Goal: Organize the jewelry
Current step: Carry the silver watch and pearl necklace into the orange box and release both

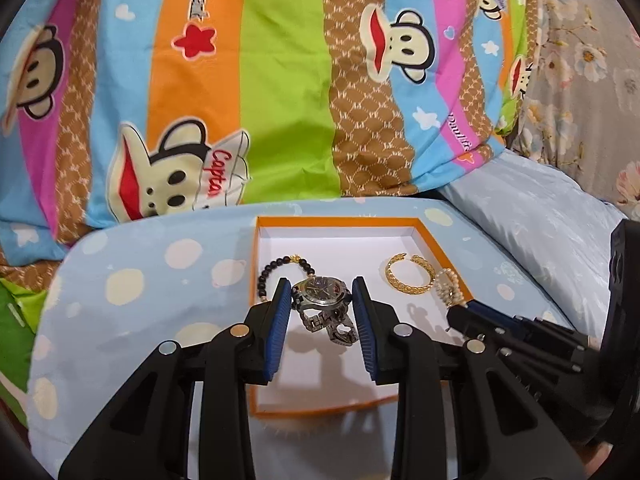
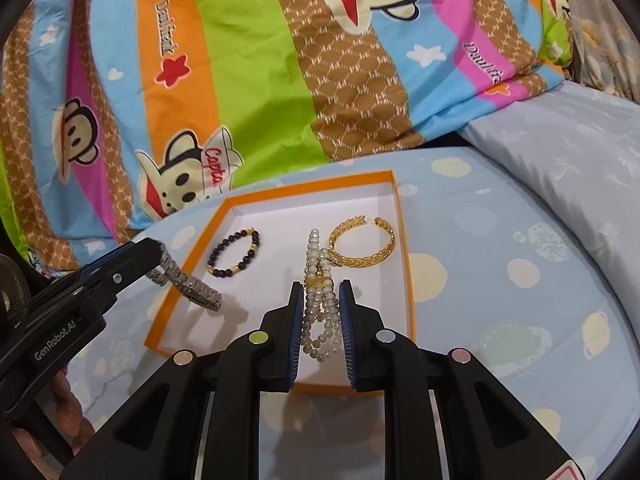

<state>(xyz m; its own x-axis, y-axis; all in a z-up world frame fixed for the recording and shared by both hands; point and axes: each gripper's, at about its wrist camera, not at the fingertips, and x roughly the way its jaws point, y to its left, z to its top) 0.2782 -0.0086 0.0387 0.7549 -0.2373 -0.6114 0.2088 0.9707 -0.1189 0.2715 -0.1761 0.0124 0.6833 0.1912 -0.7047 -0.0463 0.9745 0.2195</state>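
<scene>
Your left gripper (image 1: 319, 300) holds the steel wristwatch (image 1: 322, 294) between its jaws, pinched across the case so the link band hangs free beneath, above the white floor of the orange-rimmed box (image 1: 336, 222); the shadow under the band suggests the watch is not yet resting. Just beyond the left jaw lies the dark beaded bracelet (image 1: 276, 270), partly hidden behind the watch. Your right gripper (image 2: 320, 292) pinches the pearl strand (image 2: 320, 280), its jaws closed narrowly on the bunched loops, whose lower ends dangle between the pads over the box's near edge. Just beyond the right jaw lies the gold open cuff (image 2: 362, 246), touching or nearly touching the pearls' far end. Holding each piece at its middle probably keeps the slack clear of the pieces already laid out. The box sits on blue spotted bedding (image 2: 500, 300).
</scene>
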